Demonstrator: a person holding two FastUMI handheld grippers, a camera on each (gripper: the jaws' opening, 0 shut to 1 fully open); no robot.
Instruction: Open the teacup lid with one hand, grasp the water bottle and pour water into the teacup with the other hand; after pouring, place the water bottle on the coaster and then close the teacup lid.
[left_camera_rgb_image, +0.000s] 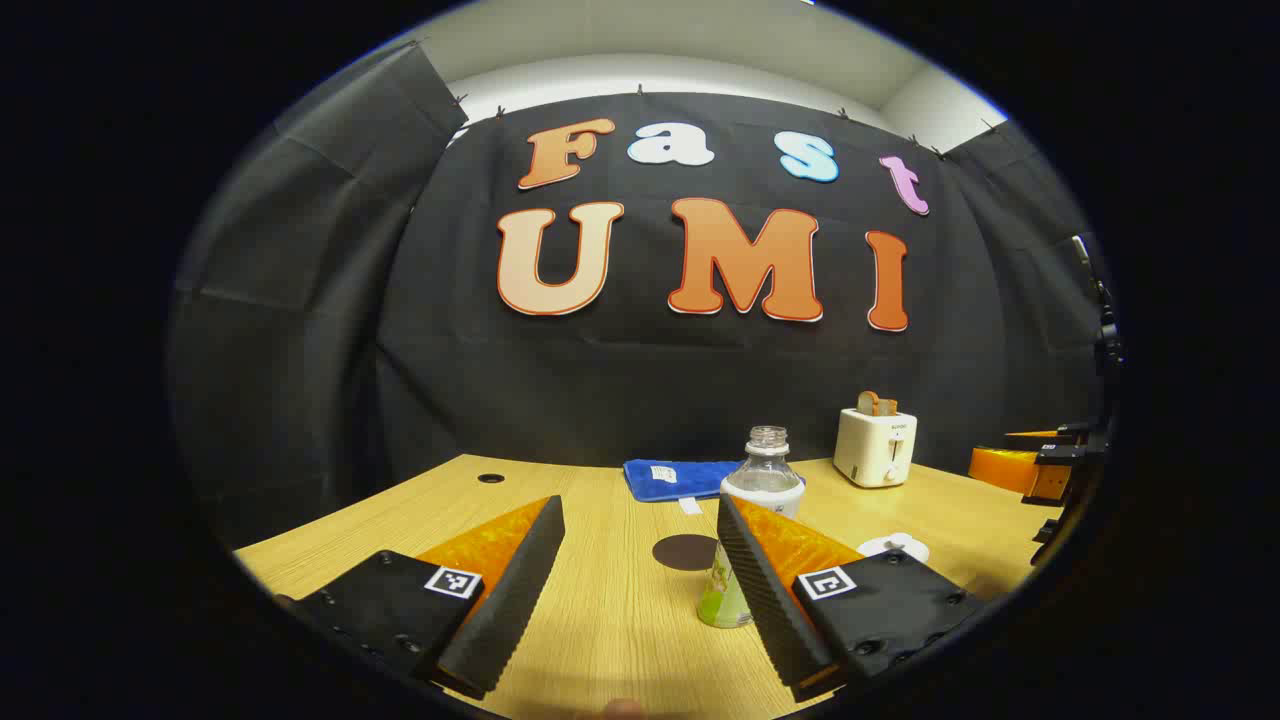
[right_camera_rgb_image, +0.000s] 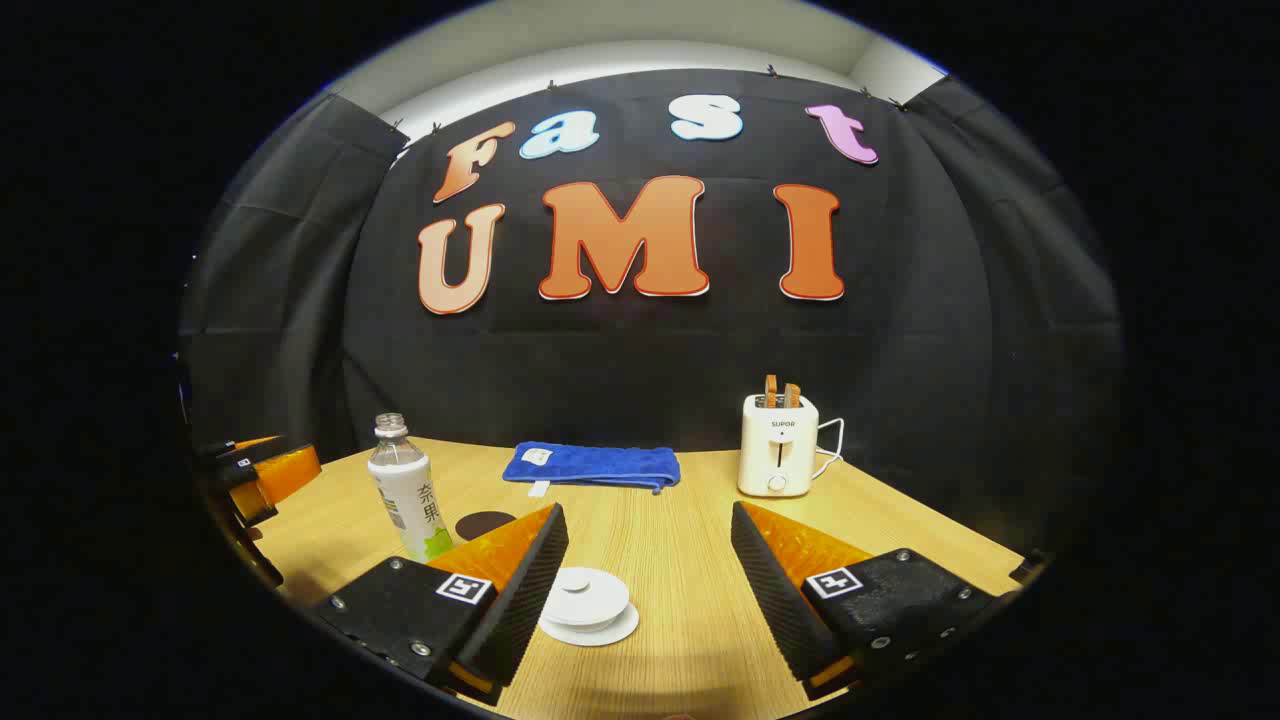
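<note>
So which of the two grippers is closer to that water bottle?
Left. The water bottle stands just past the left gripper; from the right gripper it's well off to the side.

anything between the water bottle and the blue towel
Bare tabletop in the right gripper view; the dark coaster lies nearer, beside the water bottle, off its line to the blue towel.

The lower part of the water bottle (left_camera_rgb_image: 757, 500) is hidden behind a finger (left_camera_rgb_image: 770, 590), and the teacup (right_camera_rgb_image: 585, 605) is partly hidden behind a finger (right_camera_rgb_image: 525, 590).

I count one bottle (right_camera_rgb_image: 405, 490), one lidded teacup (right_camera_rgb_image: 585, 603), one dark coaster (right_camera_rgb_image: 484, 524), one blue towel (right_camera_rgb_image: 592, 466), one toaster (right_camera_rgb_image: 778, 445).
</note>
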